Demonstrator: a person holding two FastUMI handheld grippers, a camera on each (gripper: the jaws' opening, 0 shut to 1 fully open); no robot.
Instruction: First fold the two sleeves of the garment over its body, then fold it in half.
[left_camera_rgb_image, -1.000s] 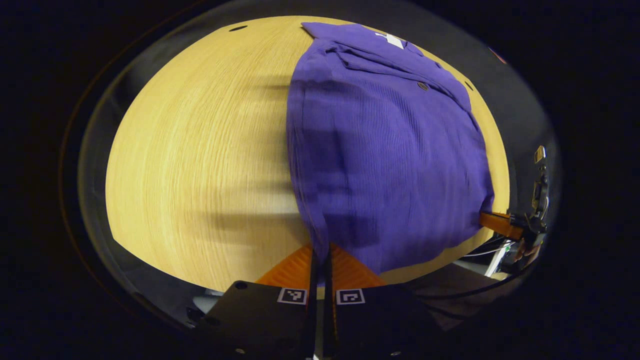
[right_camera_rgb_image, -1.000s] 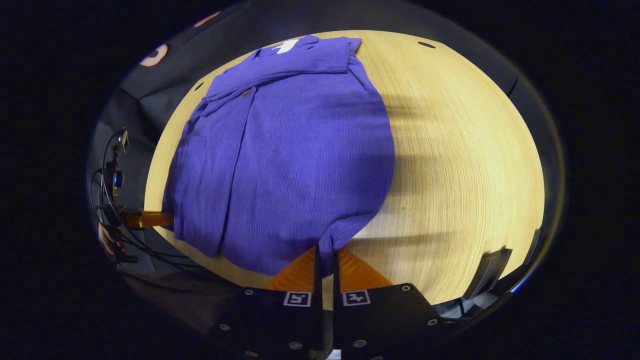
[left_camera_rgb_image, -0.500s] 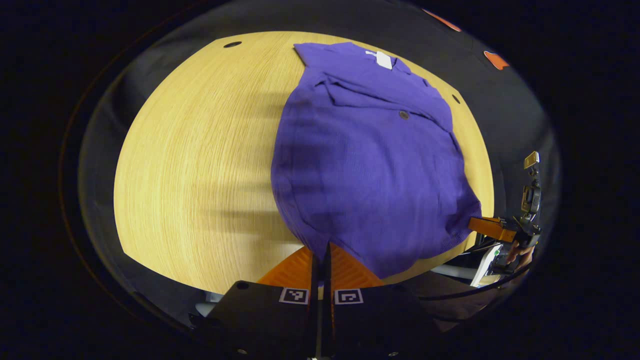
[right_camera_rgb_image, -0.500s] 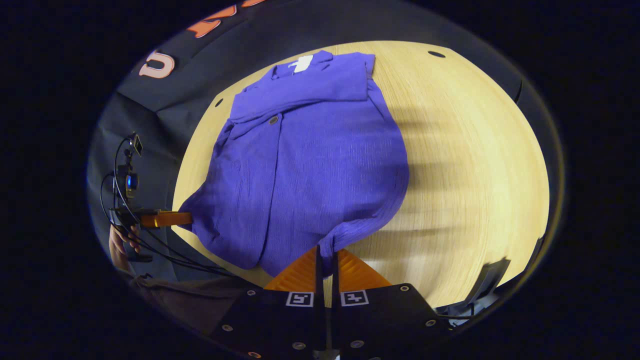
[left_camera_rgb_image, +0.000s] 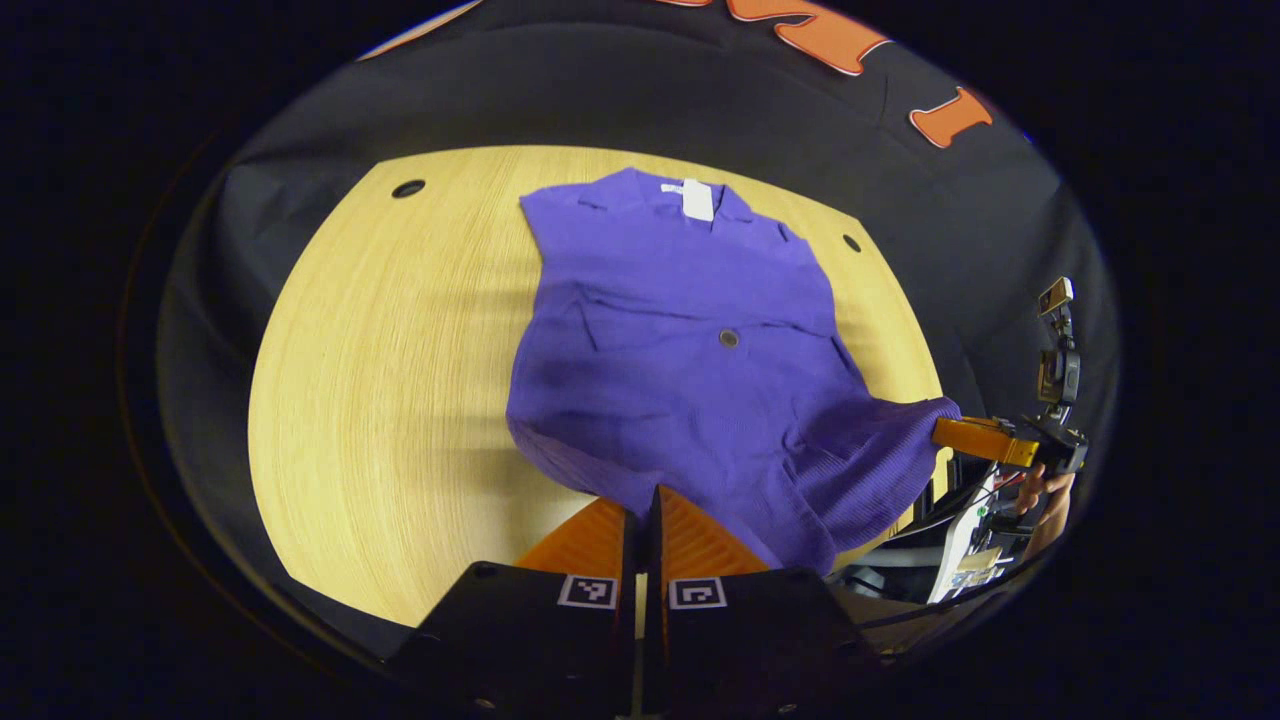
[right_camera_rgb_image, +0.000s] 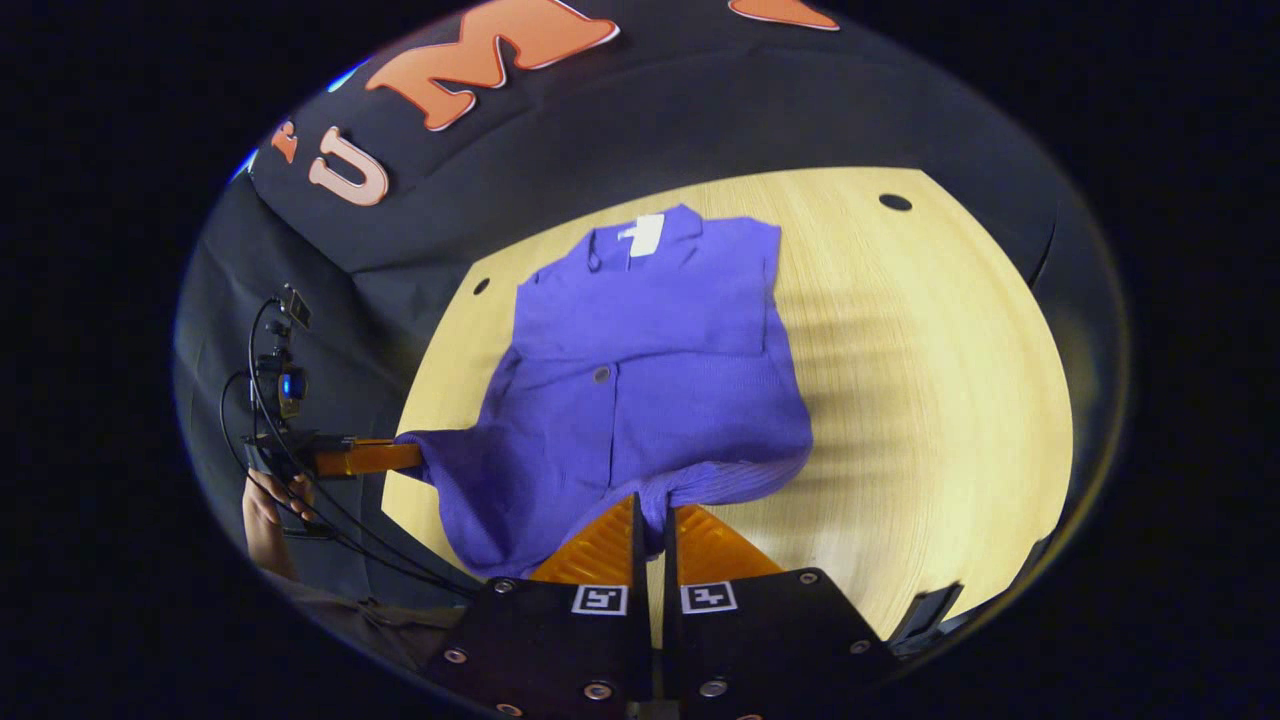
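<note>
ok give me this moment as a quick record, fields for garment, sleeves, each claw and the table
garment: purple button-front shirt, collar end flat at the far side, white neck label
sleeves: both folded over the body
left claw: shut on the near hem's left corner
right claw: shut on the near hem's right corner
hem: lifted off the table
table: light wooden top

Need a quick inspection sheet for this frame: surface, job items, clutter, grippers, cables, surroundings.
Surface: wooden table, small holes near its far edge.
Job's things: purple garment, both sleeves folded over its body, near hem lifted off the table.
Clutter: nothing seen.
Grippers: left gripper and right gripper each shut on a hem corner.
Cables: black cables hang from the left gripper.
Surroundings: black cloth wall.
</note>
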